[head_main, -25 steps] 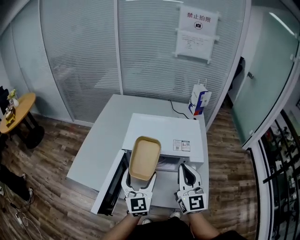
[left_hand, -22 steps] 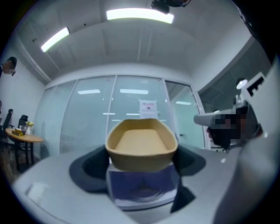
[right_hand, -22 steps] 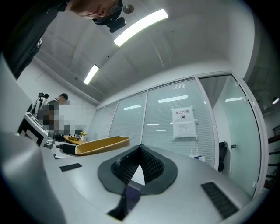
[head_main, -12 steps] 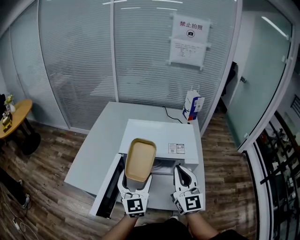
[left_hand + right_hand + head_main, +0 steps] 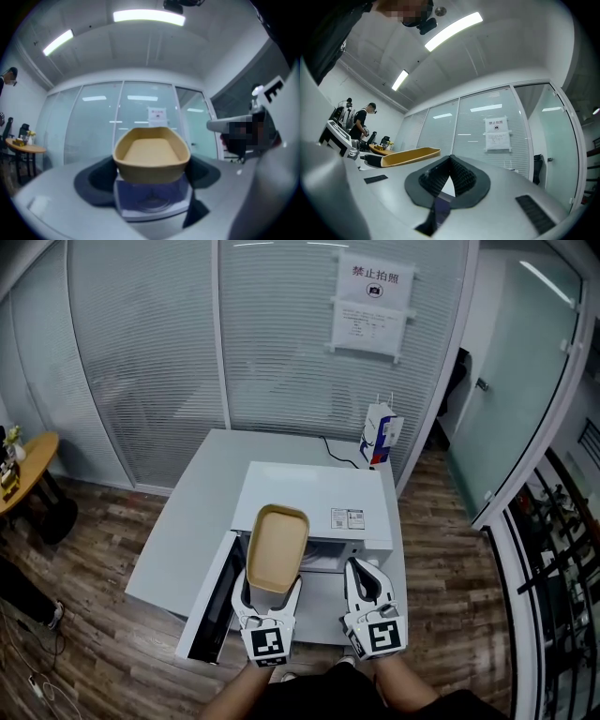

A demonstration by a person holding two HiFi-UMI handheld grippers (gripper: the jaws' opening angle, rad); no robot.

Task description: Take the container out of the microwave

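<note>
L gripper (image 5: 273, 590) stays clenched on tan container (image 5: 277, 545), now drawn slightly back, clear above front of microwave (image 5: 309, 498), door (image 5: 214, 601) open; R gripper (image 5: 368, 579) closed, empty; removal judged effectively done.

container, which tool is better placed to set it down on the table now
Left. The left tool is shut on the container, held up in front of the open microwave, and bare table lies on that side. The right tool is shut and empty beside it.
</note>
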